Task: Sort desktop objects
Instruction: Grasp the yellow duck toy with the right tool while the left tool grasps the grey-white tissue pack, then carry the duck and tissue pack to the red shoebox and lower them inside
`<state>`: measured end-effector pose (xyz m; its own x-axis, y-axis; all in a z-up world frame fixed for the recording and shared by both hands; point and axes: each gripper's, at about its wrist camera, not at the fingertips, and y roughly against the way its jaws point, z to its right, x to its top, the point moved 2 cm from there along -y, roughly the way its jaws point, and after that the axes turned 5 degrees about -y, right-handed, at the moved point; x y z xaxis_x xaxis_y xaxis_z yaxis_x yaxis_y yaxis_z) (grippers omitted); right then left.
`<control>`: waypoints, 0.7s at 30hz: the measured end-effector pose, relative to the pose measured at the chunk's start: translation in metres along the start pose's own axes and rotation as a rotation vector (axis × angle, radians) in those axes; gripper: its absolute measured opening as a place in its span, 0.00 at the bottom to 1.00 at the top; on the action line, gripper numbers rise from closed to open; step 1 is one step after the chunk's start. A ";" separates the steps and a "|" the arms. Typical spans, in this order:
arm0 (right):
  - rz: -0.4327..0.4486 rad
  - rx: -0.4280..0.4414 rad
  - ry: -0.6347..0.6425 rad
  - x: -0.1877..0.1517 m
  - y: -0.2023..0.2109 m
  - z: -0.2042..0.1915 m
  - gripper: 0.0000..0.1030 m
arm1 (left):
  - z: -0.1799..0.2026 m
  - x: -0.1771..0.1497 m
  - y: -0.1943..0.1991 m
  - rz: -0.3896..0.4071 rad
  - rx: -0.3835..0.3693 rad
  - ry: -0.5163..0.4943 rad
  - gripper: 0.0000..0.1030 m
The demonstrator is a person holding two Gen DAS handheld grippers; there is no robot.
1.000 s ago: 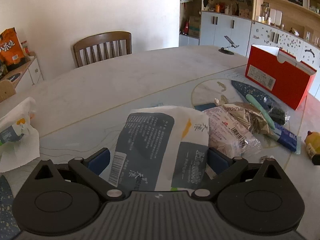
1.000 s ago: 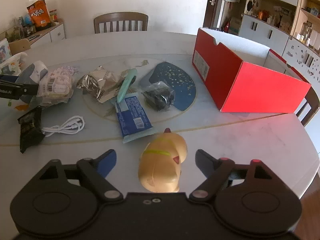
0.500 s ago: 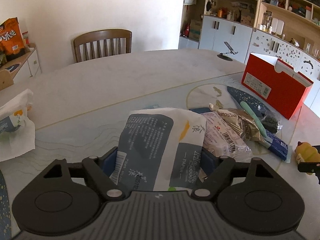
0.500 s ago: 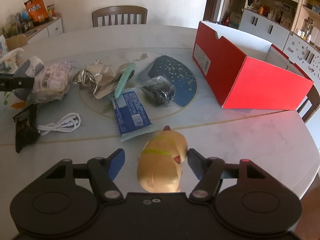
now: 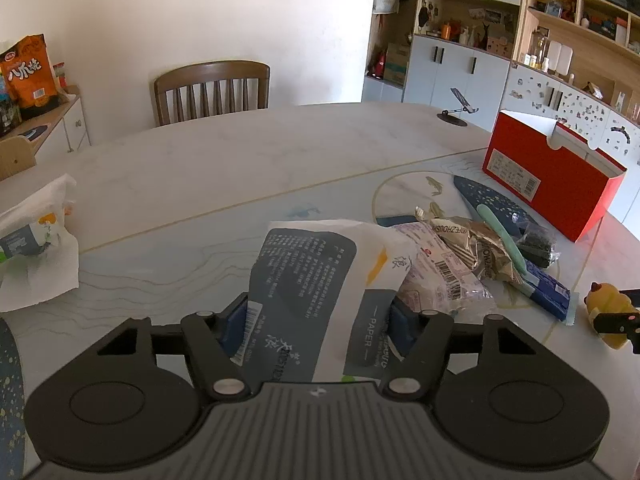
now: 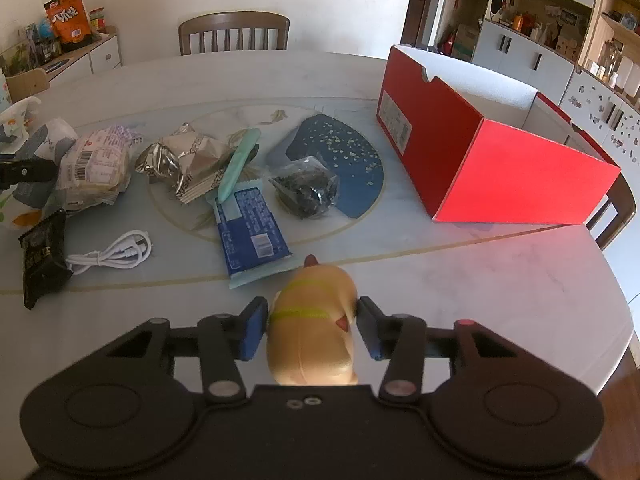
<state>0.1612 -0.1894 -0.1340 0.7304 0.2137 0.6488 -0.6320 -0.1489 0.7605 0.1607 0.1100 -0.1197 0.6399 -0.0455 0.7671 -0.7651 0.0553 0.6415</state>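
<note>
Both grippers have closed since a second ago. The left gripper (image 5: 318, 322) now has its blue fingers (image 5: 236, 326) pinching a white and grey-blue tissue pack (image 5: 320, 280), which lies on the marble tabletop (image 5: 240, 160) beside a heap of snack wrappers (image 5: 460, 256). The right gripper (image 6: 310, 326), earlier spread wide, now presses its fingers (image 6: 252, 330) against both sides of a yellow duck toy (image 6: 312, 336) with a green band, near the tabletop's front edge. An open red box (image 6: 480, 152) stands to the right.
</note>
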 end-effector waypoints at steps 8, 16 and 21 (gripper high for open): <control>0.027 0.008 -0.014 0.005 0.008 0.003 0.45 | 0.001 -0.003 0.013 0.011 0.003 0.017 0.64; 0.058 0.028 -0.050 0.012 0.022 0.009 0.45 | 0.003 -0.004 0.033 0.022 0.014 0.042 0.64; 0.074 0.049 -0.071 0.020 0.033 0.013 0.45 | 0.008 0.000 0.050 0.024 0.018 0.067 0.64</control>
<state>0.1579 -0.2026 -0.0953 0.6997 0.1315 0.7023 -0.6728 -0.2096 0.7095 0.1221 0.1044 -0.0876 0.6239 0.0228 0.7812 -0.7814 0.0374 0.6230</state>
